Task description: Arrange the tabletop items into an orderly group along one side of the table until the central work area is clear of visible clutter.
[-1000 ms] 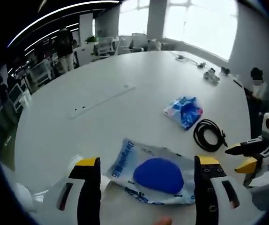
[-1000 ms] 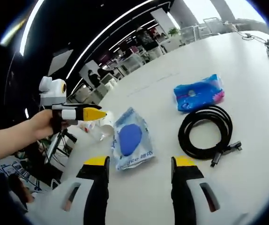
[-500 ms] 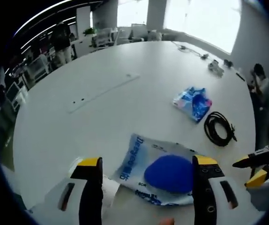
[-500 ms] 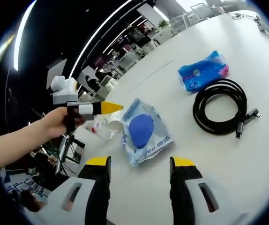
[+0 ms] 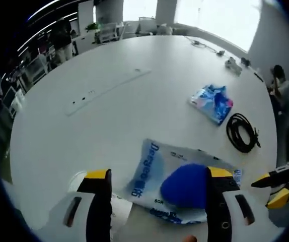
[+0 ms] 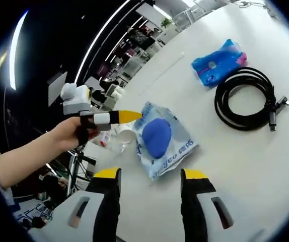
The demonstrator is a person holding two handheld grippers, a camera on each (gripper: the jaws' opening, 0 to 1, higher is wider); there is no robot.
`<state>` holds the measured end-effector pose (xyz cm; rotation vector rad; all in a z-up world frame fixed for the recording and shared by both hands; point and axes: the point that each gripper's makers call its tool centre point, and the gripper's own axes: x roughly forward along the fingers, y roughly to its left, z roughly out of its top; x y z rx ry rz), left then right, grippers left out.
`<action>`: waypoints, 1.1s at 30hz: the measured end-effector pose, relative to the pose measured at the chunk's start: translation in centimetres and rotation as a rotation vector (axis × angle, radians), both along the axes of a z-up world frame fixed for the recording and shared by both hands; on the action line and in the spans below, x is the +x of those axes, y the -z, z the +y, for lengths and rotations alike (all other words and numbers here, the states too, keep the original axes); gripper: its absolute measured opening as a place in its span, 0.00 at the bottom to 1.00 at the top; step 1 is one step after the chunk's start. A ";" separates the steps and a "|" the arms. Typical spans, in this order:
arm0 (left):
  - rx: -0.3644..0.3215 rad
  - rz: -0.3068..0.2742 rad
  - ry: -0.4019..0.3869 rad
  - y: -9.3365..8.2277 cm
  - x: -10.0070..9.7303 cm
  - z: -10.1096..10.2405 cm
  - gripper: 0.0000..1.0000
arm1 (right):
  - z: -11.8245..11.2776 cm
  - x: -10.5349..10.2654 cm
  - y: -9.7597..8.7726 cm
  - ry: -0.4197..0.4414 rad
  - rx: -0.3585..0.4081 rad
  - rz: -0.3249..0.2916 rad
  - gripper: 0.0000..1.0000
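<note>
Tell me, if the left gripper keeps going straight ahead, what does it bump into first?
Most likely the clear bag with the blue pad: it lies on the table right between the left gripper's open jaws. How far above it the jaws are is hard to tell.

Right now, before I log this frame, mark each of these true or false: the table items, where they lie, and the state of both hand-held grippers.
1. The black cable lies coiled on the white table. True.
2. The clear packet with the blue pad is gripped by the right hand-held gripper. False: it lies flat on the table, and that gripper is open and empty.
3. The small blue pouch sits on top of the cable. False: it lies beside it, apart.
4. The left hand-held gripper is open, with the packet between and beyond its jaws. True.
</note>
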<state>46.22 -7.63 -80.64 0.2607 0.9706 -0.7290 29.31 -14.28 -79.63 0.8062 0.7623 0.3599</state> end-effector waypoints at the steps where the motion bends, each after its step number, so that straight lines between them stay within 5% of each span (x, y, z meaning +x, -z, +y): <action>1: 0.003 0.013 -0.004 0.3 0.0 0.1 0.72 | 0.2 0.0 0.1 -0.002 0.004 0.003 0.43; 14: 0.015 0.052 -0.004 2.0 0.3 0.1 0.67 | 1.8 0.3 1.8 0.008 0.052 0.076 0.38; 24: 0.015 0.097 -0.037 2.9 0.1 0.3 0.50 | 1.1 1.4 3.4 0.062 0.043 0.130 0.21; 29: 0.031 0.097 -0.030 3.1 -0.1 0.3 0.50 | 0.6 1.6 3.8 0.076 -0.002 0.134 0.10; 33: 0.050 0.086 -0.036 3.1 0.1 0.9 0.39 | 0.2 1.6 4.1 0.083 -0.027 0.134 0.04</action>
